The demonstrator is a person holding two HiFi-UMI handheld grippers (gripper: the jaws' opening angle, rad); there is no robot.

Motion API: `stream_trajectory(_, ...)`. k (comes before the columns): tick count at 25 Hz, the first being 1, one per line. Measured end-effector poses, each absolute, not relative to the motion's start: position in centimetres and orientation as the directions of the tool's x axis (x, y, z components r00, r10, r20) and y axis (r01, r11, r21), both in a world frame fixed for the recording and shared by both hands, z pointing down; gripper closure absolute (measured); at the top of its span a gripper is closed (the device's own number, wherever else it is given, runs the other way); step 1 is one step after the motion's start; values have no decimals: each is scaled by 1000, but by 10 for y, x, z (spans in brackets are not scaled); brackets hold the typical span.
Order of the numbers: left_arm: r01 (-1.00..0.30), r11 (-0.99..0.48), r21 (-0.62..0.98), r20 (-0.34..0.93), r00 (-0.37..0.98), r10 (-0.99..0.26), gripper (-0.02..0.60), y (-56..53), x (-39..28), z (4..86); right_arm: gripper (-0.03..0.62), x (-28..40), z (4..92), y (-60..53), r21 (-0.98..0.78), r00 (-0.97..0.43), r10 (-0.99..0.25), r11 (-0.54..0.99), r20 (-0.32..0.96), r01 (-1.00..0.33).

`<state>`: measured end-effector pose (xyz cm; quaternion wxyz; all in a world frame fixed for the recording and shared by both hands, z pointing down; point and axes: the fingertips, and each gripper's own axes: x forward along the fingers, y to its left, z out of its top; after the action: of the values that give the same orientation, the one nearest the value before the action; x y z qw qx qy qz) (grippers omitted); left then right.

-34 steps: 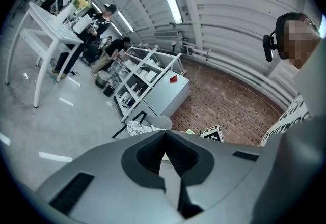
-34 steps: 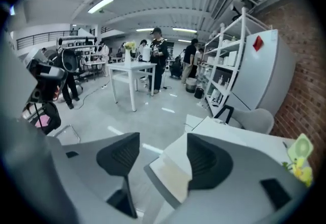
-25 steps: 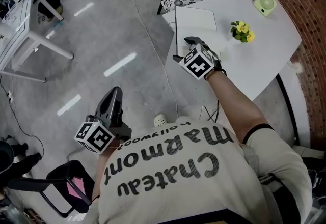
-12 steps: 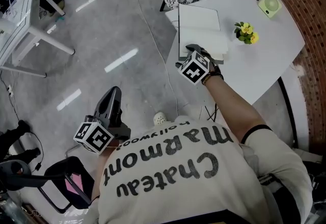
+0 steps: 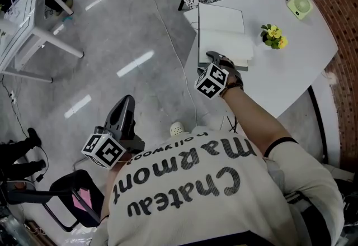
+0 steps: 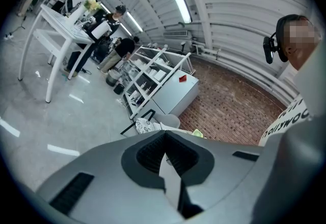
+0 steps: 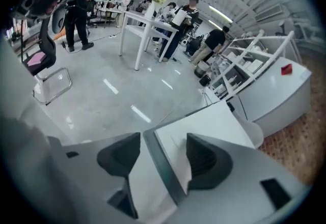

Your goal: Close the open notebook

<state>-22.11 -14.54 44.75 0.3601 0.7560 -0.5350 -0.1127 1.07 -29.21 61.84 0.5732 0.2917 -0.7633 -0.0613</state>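
The head view alone takes in the whole white table (image 5: 291,66), with the open notebook (image 5: 221,29) flat on it by the left edge. Only the right gripper view shows the right gripper (image 7: 163,141) with its jaws apart and closing, the notebook's near cover edge and page between them, not yet pinched. The left gripper (image 6: 164,139), well apart from the notebook over grey floor (image 5: 112,27), is closed and empty. A small yellow flower pot (image 5: 273,36) stands just right of the notebook.

The notebook (image 5: 221,29) lies open and flat on the white table (image 5: 302,55), near its left edge. Its pages are blank white. A dark grey cover edges its near-left corner.
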Motion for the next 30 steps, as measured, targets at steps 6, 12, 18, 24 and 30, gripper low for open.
stream_trajectory(6,-729,-167,663,216,400,-890,581,-146,-223,448,322,13,621,-293,492,-137,-561,800,816,-343)
stream_trajectory(12,-720,-178,671,215,419,-882,581,-148,-219,451,335,12,618,-293,487,-174,-565,802,807,-345)
stream_trajectory(18,-713,-181,677,216,428,-878,581,-149,-216,453,458,11,610,-291,438,-241,-547,812,802,-386)
stream_trajectory(24,-713,-187,675,210,429,-878,581,-151,-219,451,560,5,599,-283,346,-272,-481,838,833,-422)
stream_trajectory(30,-709,-203,675,193,435,-880,581,-155,-221,446,583,5,588,-281,354,-269,-503,819,822,-451)
